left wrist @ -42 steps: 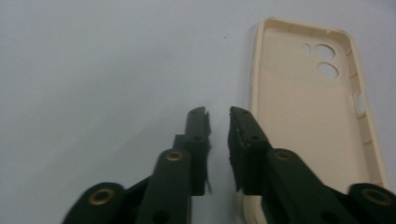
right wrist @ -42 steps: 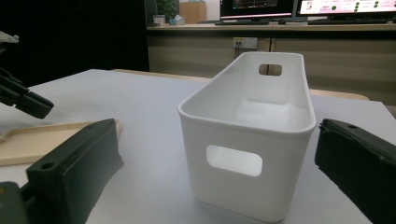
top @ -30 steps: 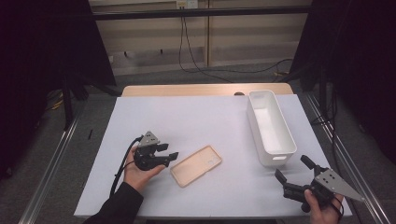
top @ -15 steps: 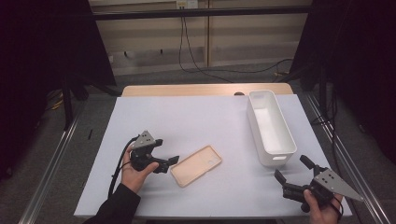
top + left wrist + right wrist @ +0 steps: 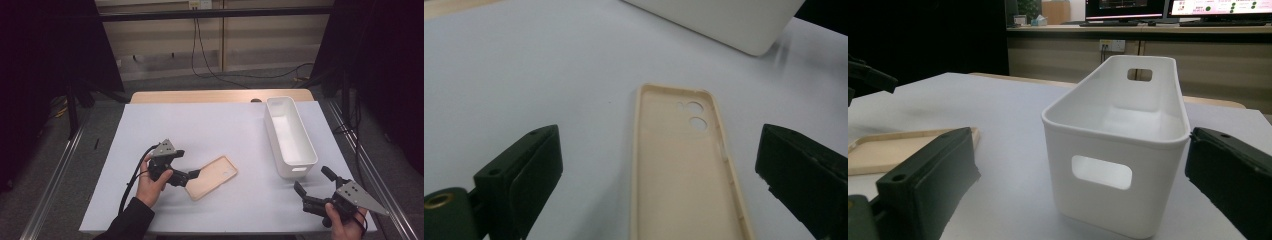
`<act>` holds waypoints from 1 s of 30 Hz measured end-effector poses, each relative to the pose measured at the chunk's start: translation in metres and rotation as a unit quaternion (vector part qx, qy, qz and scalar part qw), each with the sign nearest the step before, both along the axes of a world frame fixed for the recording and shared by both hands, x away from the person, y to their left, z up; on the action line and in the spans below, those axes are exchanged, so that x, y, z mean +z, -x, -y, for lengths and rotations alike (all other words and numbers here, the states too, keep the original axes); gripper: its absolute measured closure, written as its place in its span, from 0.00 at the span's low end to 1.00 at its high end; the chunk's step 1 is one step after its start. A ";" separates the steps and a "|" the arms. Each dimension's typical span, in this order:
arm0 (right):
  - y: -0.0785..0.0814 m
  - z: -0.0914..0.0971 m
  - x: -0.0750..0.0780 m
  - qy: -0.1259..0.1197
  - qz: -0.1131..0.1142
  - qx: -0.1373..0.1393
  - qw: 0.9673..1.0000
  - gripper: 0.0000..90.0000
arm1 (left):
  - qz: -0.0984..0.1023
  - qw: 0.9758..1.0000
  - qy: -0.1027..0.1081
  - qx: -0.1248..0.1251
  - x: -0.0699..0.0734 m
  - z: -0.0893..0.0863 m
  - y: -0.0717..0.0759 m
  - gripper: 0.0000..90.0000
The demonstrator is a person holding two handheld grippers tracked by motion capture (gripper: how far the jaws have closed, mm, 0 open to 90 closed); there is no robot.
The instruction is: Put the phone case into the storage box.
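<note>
A beige phone case (image 5: 212,177) lies hollow side up on the white table cover (image 5: 200,125), a little left of the middle. My left gripper (image 5: 192,176) sits at the case's near left end. Its jaws have just been opening and now stand wide. In the left gripper view the case (image 5: 679,165) lies between the spread jaws of that gripper (image 5: 661,150), and neither pad touches it. At the front right, my right gripper (image 5: 311,179) is open and holds nothing. It points at the white bin (image 5: 295,170).
The empty white bin (image 5: 1108,150), with handle cut-outs, stands lengthwise along the right side between the jaws of my right gripper (image 5: 1080,150). Its corner (image 5: 724,25) lies beyond the case. The case's edge (image 5: 893,150) lies left of it. Metal rails flank the table.
The left gripper's jaws have spread wider at the case's end and the hand has shifted slightly. The case lies where it was. The right hand has not moved.
</note>
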State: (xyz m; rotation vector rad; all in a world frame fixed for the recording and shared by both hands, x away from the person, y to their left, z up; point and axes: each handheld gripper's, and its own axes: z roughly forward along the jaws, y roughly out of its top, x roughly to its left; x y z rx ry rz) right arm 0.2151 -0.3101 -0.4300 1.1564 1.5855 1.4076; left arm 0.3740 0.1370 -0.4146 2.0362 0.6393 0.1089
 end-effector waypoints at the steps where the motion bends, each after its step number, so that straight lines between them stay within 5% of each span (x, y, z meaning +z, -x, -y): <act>1: 0.000 0.000 0.000 0.000 0.000 0.000 1.000 0.00 | -0.004 1.000 0.001 -0.006 0.000 0.001 -0.001 0.07; 6: 0.000 0.000 0.000 -0.001 0.000 0.000 1.000 0.00 | 0.002 1.000 0.009 -0.011 0.005 0.008 -0.008 0.07; 11: 0.000 0.001 0.000 0.000 0.000 -0.001 1.000 0.00 | 0.010 1.000 -0.014 -0.012 0.009 0.017 -0.020 0.06; 19: -0.001 0.001 -0.001 0.000 -0.001 -0.001 1.000 0.00 | -0.011 1.000 -0.014 -0.008 0.013 0.025 -0.041 0.07; 25: 0.000 0.001 0.000 0.000 0.000 0.000 1.000 0.00 | -0.025 0.996 -0.085 -0.030 0.000 0.029 -0.039 0.07; 30: 0.000 0.000 0.000 0.001 0.001 0.002 1.000 0.00 | -0.036 0.993 -0.103 -0.048 -0.004 0.033 -0.037 0.07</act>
